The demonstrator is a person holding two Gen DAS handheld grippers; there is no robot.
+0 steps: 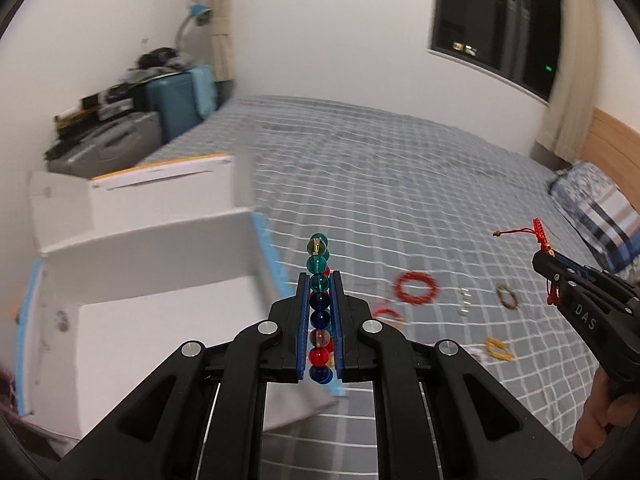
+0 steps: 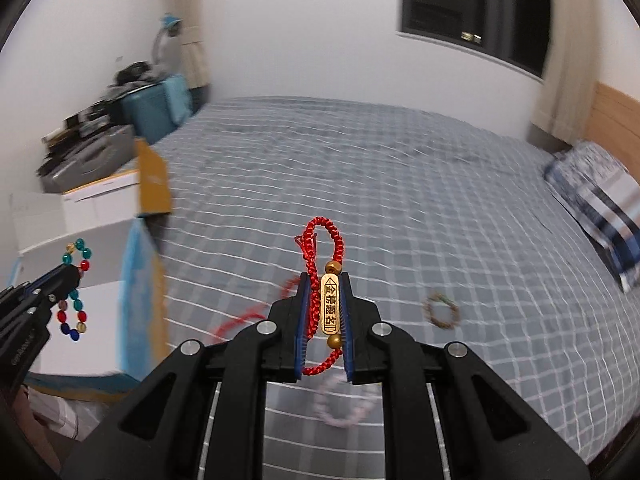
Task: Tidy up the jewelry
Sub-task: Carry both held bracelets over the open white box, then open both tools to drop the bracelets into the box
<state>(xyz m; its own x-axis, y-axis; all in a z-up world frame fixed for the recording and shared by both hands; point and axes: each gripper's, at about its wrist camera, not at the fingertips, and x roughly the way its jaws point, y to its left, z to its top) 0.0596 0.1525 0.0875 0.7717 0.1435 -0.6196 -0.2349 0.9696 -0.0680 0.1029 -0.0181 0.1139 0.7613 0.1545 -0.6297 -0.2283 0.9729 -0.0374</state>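
- While both grippers hang above the bed [image 1: 400, 168], clamped in the left gripper [image 1: 319, 308]: a bead bracelet [image 1: 319, 280], squeezed flat, long axis running from 6 to 12 o'clock along the fingers, top beads poking out past the tips.
- Clamped likewise in the right gripper [image 2: 324, 312]: a red cord bracelet [image 2: 320, 248] with a gold plate [image 2: 331, 306], long axis also from 6 to 12 o'clock, braided loop standing clear above the tips.
- Seen from the left wrist: white box [image 1: 160, 280] at about 9 o'clock, just beside the gripper, open and pale inside; likely the place for the jewelry, though contents too blurred to tell.
- Seen from the right wrist: same box [image 2: 92, 248] farther off at 9 o'clock, with the left gripper [image 2: 68, 276] and its beads between.
- Judged nearer to the box: the left hand, needing only a short swing toward 9 o'clock; the right one probably second, crossing over the bed.
- Left lying on the bed, at 2 to 4 o'clock of the left gripper: a red ring [image 1: 415, 288], a smaller red ring [image 1: 389, 316], a yellow ring [image 1: 499, 349], a dark bracelet [image 1: 507, 296], all well apart from the box.
- Below the right gripper, at 6 o'clock: a pale pink bracelet [image 2: 344, 408], blurred.
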